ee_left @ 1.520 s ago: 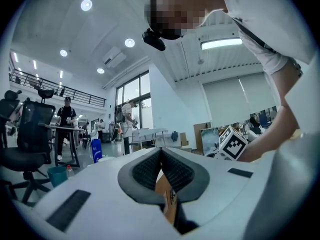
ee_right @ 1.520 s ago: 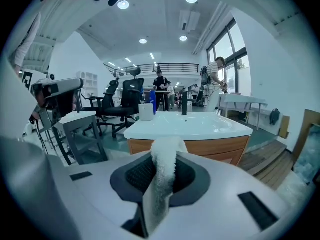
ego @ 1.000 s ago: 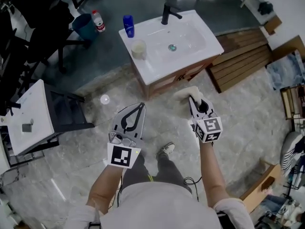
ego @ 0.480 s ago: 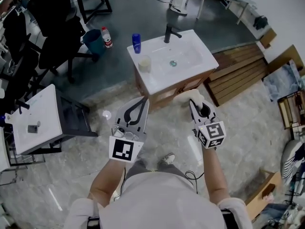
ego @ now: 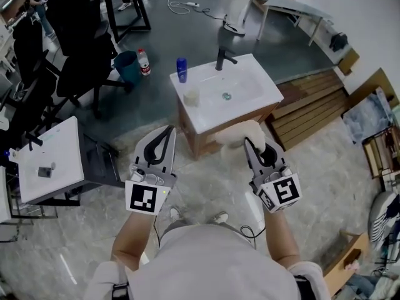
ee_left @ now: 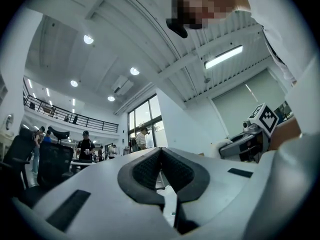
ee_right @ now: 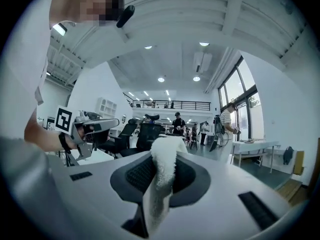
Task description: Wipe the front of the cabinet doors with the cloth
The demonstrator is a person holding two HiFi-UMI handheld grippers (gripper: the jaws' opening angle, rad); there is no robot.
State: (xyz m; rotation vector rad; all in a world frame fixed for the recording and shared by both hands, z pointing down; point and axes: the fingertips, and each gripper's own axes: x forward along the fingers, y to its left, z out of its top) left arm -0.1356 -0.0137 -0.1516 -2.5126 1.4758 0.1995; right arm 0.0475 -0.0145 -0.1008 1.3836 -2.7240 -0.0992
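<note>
The cabinet [ego: 201, 136] is a wooden vanity under a white sink [ego: 226, 92], seen from above in the head view; only a strip of its door fronts shows. My right gripper [ego: 245, 142] is shut on a white fluffy cloth [ego: 239, 132], held up in front of the cabinet without touching it. In the right gripper view the cloth [ee_right: 162, 171] hangs pinched between the jaws and the gripper [ee_right: 161, 156] aims up at the ceiling. My left gripper [ego: 169, 129] is shut with nothing in it, to the left of the cabinet front; its pads [ee_left: 145, 170] meet at the tips.
A black faucet [ego: 222, 57], a blue bottle [ego: 181, 69] and a cup [ego: 191, 97] stand on the sink top. A blue bin [ego: 127, 64], black office chairs [ego: 78, 39] and a small white table [ego: 49, 161] stand left. Wooden pallets [ego: 312, 102] lie right.
The cabinet now lies farther from me and higher in the head view. Both grippers sit lower in the frame, and the left one has shifted left. The cloth stays gripped.
</note>
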